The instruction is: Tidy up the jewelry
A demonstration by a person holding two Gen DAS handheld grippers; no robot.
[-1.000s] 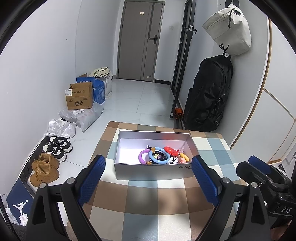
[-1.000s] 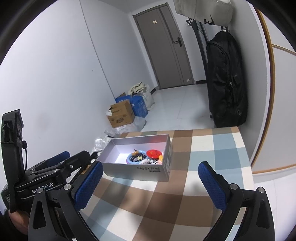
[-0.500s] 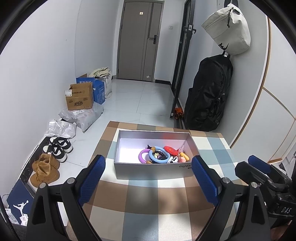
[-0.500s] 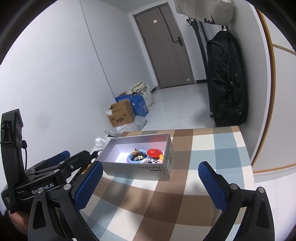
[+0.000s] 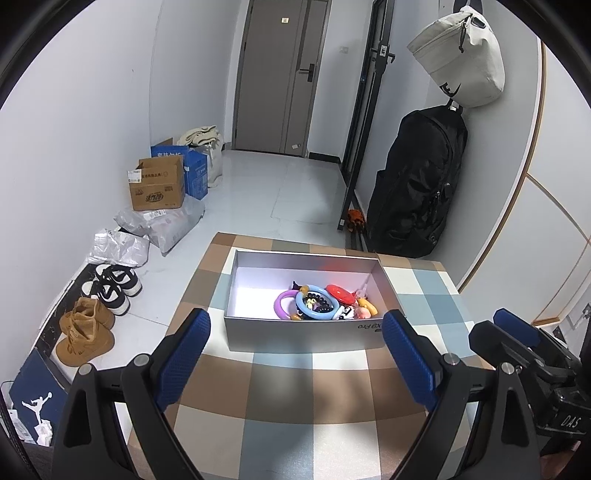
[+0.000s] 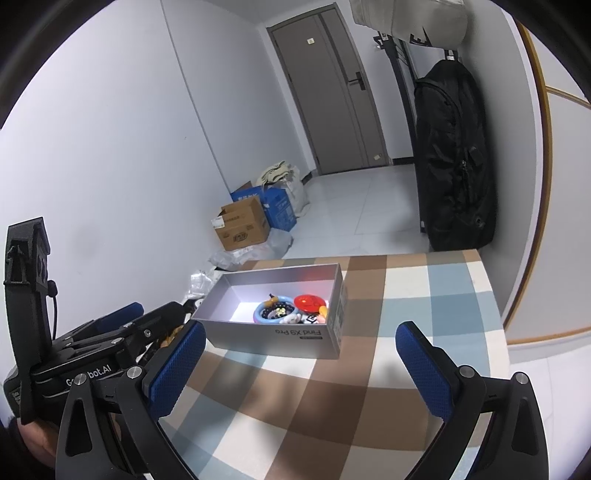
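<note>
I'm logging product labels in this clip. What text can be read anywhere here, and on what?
"Find X9 Pro", printed upside down, on the silver box holding the jewelry.
"DAS" on the right gripper's body, seen from the left wrist.
"G...bot.AI", partly hidden, on the left gripper's body, seen from the right wrist.
Print on the brown carton and blue carton: too blurred to read.
Paper on the door: too small.

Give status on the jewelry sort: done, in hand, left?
Done: nothing visibly sorted; the jewelry pile sits jumbled at one end of the grey box. In hand: nothing; left claw and right claw are open, short of the box. Left: all picking and arranging.
</note>
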